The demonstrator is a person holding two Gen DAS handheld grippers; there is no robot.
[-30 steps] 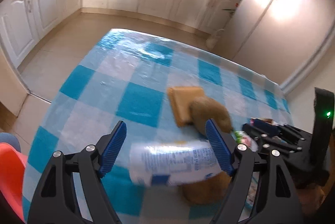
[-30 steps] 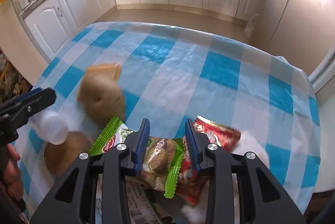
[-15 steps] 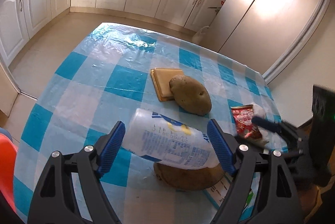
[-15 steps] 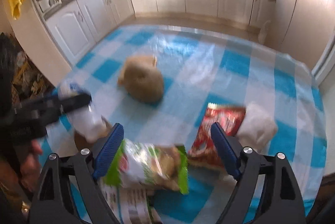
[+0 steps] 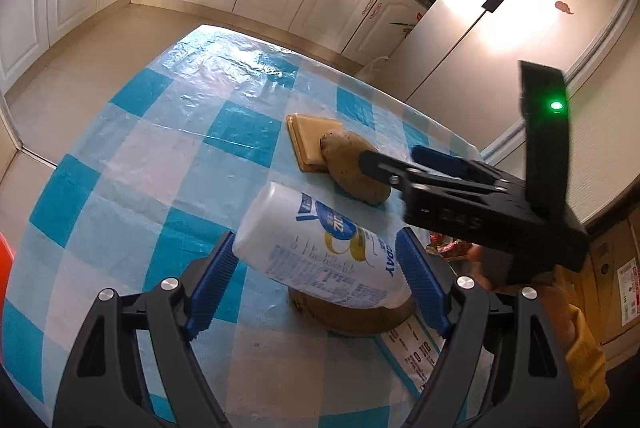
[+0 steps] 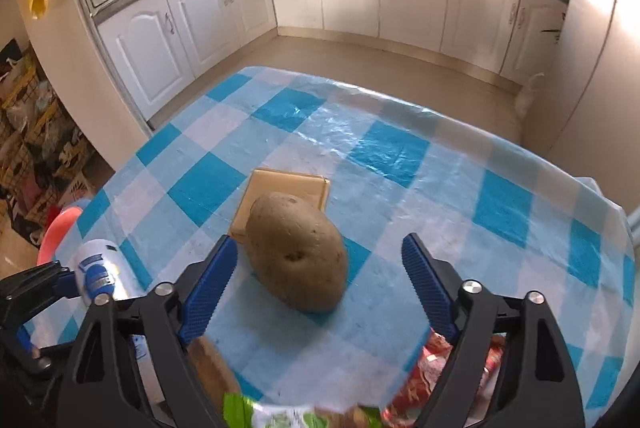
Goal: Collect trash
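A white plastic bottle point(image 5: 320, 252) sits clamped crosswise in the left gripper point(image 5: 320, 276), lifted above the blue-checked surface point(image 5: 168, 163). A potato point(image 5: 352, 167) lies ahead, overlapping a tan square board point(image 5: 308, 143); another brown potato point(image 5: 352, 316) sits beneath the bottle. The right gripper point(image 6: 320, 284), its jaws having just been closing yet standing apart and empty, hangs over the potato, a green wrapper point(image 6: 288, 416) and red wrapper point(image 6: 424, 376) lying below it.

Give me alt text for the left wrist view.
The left gripper holds a white plastic bottle tilted above a blue-checked table. Beyond it a potato rests against a tan board, with the right gripper open overhead.
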